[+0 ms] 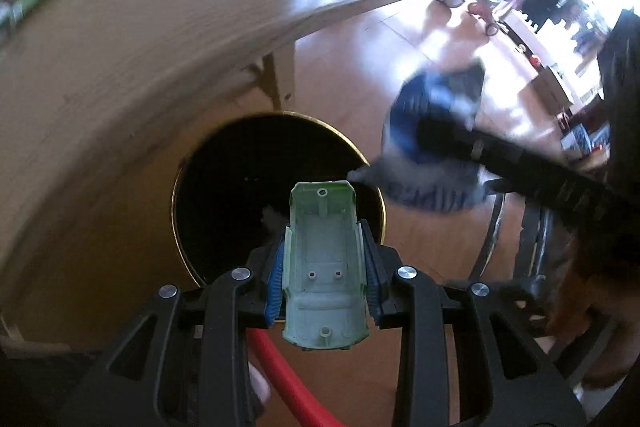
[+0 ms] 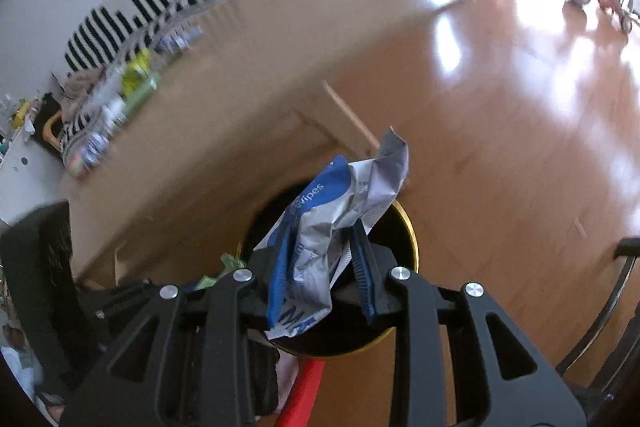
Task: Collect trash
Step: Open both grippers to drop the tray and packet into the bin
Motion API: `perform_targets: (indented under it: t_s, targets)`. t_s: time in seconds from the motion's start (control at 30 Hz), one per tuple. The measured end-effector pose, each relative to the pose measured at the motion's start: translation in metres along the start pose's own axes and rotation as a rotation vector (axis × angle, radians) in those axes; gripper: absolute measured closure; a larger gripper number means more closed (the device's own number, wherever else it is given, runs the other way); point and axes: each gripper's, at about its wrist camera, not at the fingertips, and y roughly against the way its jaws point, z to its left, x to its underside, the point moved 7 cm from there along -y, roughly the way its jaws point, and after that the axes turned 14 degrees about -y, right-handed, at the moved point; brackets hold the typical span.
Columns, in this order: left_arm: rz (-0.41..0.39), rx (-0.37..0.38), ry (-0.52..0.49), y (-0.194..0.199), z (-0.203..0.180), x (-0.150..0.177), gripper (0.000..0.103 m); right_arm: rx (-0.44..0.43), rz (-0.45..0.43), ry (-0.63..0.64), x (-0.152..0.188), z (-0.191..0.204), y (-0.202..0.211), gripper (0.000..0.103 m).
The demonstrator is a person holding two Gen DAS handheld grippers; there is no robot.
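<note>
- Left gripper (image 1: 326,263), frame centre, clamps a pale green shell (image 1: 324,267) by its long sides over the bin (image 1: 208,163). It looks stiff, light and smooth, so likely slippery.
- Right gripper (image 2: 320,271) pinches a crumpled wrapper (image 2: 340,211) at mid-crease above the bin (image 2: 410,227); soft, near weightless, it should drop freely.

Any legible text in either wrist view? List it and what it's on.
"wipes": on the crumpled blue and white wrapper, in the right gripper.
Large white letters lower on the wrapper: cut off, unreadable.
Green toy shell in the left gripper: no text.
Table clutter: too blurred.
</note>
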Motion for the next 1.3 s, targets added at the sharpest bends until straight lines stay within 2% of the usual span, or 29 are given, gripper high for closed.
perform_targets:
  t_s: [0.13, 0.2, 0.3, 0.6, 0.63, 0.67, 0.7, 0.73, 0.77, 0.87, 0.93, 1.03, 1.07, 1.1, 1.13, 1.17, 1.2, 1.23, 1.3]
  targets:
    - [0.010, -0.009, -0.054, -0.016, -0.004, 0.003, 0.071, 0.009, 0.018, -0.014, 0.005, -0.009, -0.011, 0.073]
    - [0.034, -0.003, -0.048, -0.025, 0.002, 0.006, 0.071, 0.017, 0.018, -0.008, 0.004, -0.008, -0.010, 0.073]
    - [0.023, 0.007, -0.016, -0.027, 0.008, 0.006, 0.071, 0.025, 0.021, -0.009, 0.001, -0.011, -0.011, 0.073]
    - [0.024, 0.018, -0.041, -0.024, 0.003, 0.006, 0.071, 0.034, 0.050, 0.003, 0.001, -0.002, -0.029, 0.073]
    - [0.023, 0.015, -0.045, -0.022, 0.002, 0.005, 0.070, 0.044, 0.051, 0.006, 0.001, -0.001, -0.031, 0.072]
    - [0.028, 0.000, -0.051, -0.022, 0.001, 0.005, 0.069, 0.049, 0.056, 0.006, 0.000, -0.001, -0.034, 0.065]
    - [0.039, -0.006, -0.052, -0.024, 0.001, 0.006, 0.052, 0.042, 0.063, 0.000, 0.000, -0.002, -0.036, 0.050]
    - [0.040, 0.003, -0.047, -0.024, 0.000, 0.006, 0.035, 0.042, 0.073, -0.016, -0.001, -0.002, -0.038, 0.011]
    - [0.020, 0.029, -0.031, -0.023, -0.002, 0.006, 0.006, 0.042, 0.063, -0.029, -0.004, -0.004, -0.038, 0.007]
    - [-0.022, 0.099, -0.027, -0.017, -0.012, 0.004, 0.006, 0.067, 0.018, -0.034, -0.011, -0.008, -0.029, 0.007]
    - [-0.035, 0.076, -0.058, -0.012, -0.017, 0.002, 0.006, 0.096, -0.017, -0.035, -0.016, -0.013, -0.022, 0.007]
    - [-0.157, 0.021, -0.099, 0.022, -0.024, -0.012, 0.006, 0.123, -0.107, -0.014, -0.024, -0.016, 0.000, 0.007]
    - [-0.238, -0.008, -0.126, 0.047, -0.026, -0.021, 0.006, 0.130, -0.148, 0.000, -0.027, -0.016, 0.009, 0.007]
    - [-0.276, -0.041, -0.140, 0.061, -0.025, -0.025, 0.006, 0.136, -0.179, 0.010, -0.029, -0.015, 0.016, 0.007]
    - [-0.303, -0.098, -0.165, 0.077, -0.021, -0.029, 0.006, 0.127, -0.224, 0.008, -0.034, -0.012, 0.027, 0.007]
    - [-0.330, -0.206, -0.186, 0.097, -0.011, -0.032, 0.006, 0.110, -0.244, -0.007, -0.038, -0.010, 0.034, 0.007]
    - [-0.346, -0.274, -0.178, 0.111, 0.001, -0.032, 0.006, 0.106, -0.264, -0.012, -0.042, -0.006, 0.040, 0.007]
    - [-0.359, -0.312, -0.155, 0.123, 0.013, -0.032, 0.006, 0.098, -0.290, -0.003, -0.046, 0.001, 0.047, 0.007]
    - [-0.368, -0.345, -0.033, 0.151, 0.056, -0.026, 0.006, 0.050, -0.337, 0.006, -0.055, 0.019, 0.059, 0.007]
